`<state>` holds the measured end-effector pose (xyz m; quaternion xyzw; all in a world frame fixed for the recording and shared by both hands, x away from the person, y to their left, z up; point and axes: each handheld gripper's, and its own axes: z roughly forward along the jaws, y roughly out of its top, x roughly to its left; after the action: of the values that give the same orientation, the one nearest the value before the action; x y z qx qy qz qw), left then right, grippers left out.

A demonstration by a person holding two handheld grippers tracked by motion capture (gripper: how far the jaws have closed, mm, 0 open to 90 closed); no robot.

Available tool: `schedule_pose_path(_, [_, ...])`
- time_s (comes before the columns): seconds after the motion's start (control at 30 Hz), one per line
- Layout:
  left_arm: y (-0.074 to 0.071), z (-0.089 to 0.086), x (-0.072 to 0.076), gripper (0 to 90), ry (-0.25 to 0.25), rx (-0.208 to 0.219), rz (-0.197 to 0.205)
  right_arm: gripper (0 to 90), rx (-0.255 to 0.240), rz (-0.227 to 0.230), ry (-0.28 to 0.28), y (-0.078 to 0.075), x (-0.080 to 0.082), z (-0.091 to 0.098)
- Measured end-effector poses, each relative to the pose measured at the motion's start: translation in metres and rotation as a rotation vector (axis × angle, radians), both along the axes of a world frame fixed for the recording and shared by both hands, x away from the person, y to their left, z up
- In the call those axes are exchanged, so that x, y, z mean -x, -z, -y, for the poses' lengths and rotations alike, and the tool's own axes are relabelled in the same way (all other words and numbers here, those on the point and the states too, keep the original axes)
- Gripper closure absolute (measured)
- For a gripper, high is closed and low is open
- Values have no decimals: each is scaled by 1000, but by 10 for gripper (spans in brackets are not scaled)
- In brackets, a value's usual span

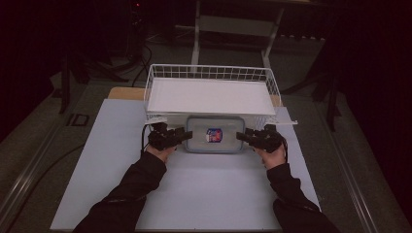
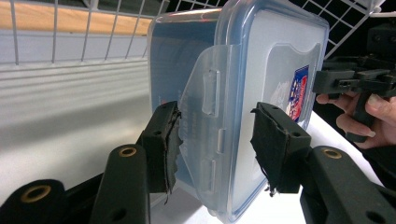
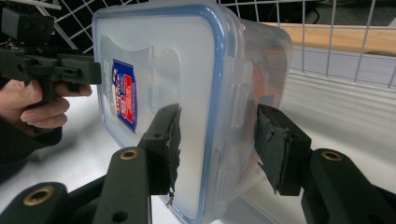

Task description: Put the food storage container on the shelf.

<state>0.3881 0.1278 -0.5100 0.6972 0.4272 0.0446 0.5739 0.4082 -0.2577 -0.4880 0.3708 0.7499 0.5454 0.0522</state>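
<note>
Quick update from my end of the rig. The plastic box (image 1: 229, 127) with the blue-rimmed lid sits flat on the table (image 1: 209, 194), just in front of the near wall of the wire basket (image 1: 209, 68), outside it. I've got one claw at each short end of the box: the left claw (image 1: 188, 136) on the end towards the basket's left corner, the right claw (image 1: 241, 137) on the end towards its right corner.

Looking along the left claw (image 2: 212, 147), its jaws straddle the box's end, one pad on the lid side and one on the base side, right where the clear latch flap (image 2: 205, 93) hangs down. One pad seems to rest on the flap and the other sits a hair off the lid, so I'd call it narrow but loose, not a real squeeze. It's the same from the right claw (image 3: 215, 144): set to about box thickness, with a visible gap between the base-side pad and the box, so nothing is held there either.

My read is that this is the grab-both-ends step. Next, both claws need to pinch together evenly, then lift level, clear the basket's near wall and go down onto the white board inside. If one side bites before the other, the box will probably skid or tip.
</note>
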Motion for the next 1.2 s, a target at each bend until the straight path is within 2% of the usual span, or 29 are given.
schedule_pose_path(0.13, [2, 0, 0, 513, -6, -13, 18, 511, -1, 7, 0, 5, 0, 0])
schedule_pose_path(0.3, [4, -1, -1, 510, -9, -3, 26, 506, -5, 26, 7, 7, -1, -2])
schedule_pose_path(0.53, [3, -1, -1, 505, -23, 8, 15, 489, -33, 0, 37, 9, 0, -4])
schedule_pose_path(0.63, [2, 0, -1, 502, -27, -2, 13, 487, -5, 6, 81, 9, 2, -7])
schedule_pose_path(0.67, [2, 0, -2, 503, -26, -3, 10, 487, -5, 5, 78, 9, 1, -8])
schedule_pose_path(0.8, [3, 1, -3, 495, -46, 8, -14, 473, 43, -9, 97, 11, 0, -15])
schedule_pose_path(0.93, [3, 5, -2, 470, -69, -10, -16, 473, 29, -52, 130, 14, 1, -17])
schedule_pose_path(1.13, [9, 9, 1, 410, -109, 28, -21, 457, 34, -103, 162, 18, 3, -21])
schedule_pose_path(1.2, [8, 9, 1, 409, -111, 24, -21, 463, 27, -119, 169, 18, 3, -21])
